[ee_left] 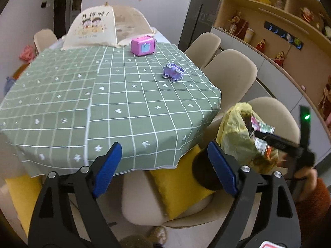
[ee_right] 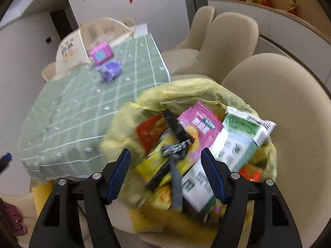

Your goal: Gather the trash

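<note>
A yellow plastic trash bag [ee_right: 165, 95] sits on a beige chair [ee_right: 279, 107] beside the table. It holds several wrappers, among them a pink packet [ee_right: 198, 128], a green and white packet [ee_right: 242, 136] and a red one [ee_right: 151, 132]. My right gripper [ee_right: 166, 173] is open just above the bag's mouth, holding nothing. The bag also shows in the left wrist view [ee_left: 238, 132], with the right gripper's black body [ee_left: 289, 144] over it. My left gripper [ee_left: 165, 167] is open and empty over the table's near corner.
The table has a green checked cloth [ee_left: 82, 95]. On it stand a pink toy case [ee_left: 143, 45], a purple toy car [ee_left: 173, 72] and a mesh food cover [ee_left: 93, 29]. Beige chairs [ee_left: 229, 70] line the right side. A yellow cushion [ee_left: 178, 181] lies on the near chair.
</note>
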